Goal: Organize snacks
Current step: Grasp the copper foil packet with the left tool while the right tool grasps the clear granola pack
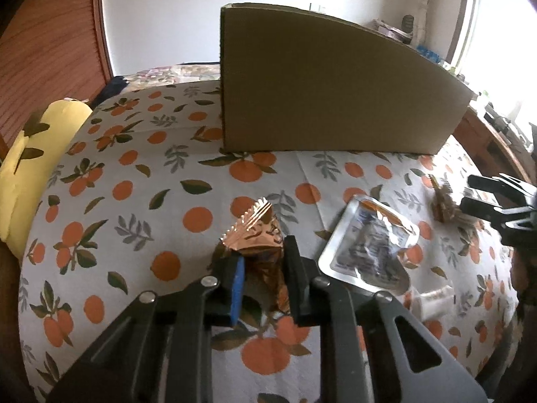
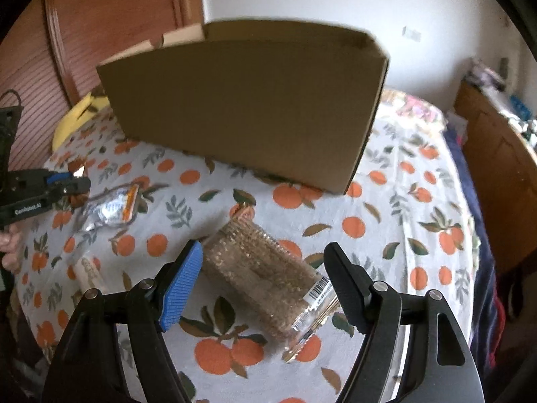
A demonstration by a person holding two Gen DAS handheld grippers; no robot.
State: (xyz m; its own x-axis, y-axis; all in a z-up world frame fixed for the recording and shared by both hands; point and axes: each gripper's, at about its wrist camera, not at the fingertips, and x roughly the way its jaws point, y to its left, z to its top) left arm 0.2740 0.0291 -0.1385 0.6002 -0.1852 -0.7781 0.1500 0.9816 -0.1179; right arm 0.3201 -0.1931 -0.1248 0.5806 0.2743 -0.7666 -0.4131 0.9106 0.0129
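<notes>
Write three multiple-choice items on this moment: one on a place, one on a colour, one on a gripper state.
1. Where is the silver pouch?
A. Flat on the tablecloth, before the box
B. Inside the box
C. In the right gripper

2. What colour are the fruit prints on the tablecloth?
A. Purple
B. Orange
C. Blue

3. How does the left gripper stand?
A. Wide open over nothing
B. Shut on the copper packet
C. Shut on the clear pack

Key:
1 A: the pouch lies on the cloth, apart from the box.
2 B: the round prints are orange with green leaves.
3 B: both fingers press the sides of the copper packet, while the right gripper is open with a finger on each side of the clear pack.
</notes>
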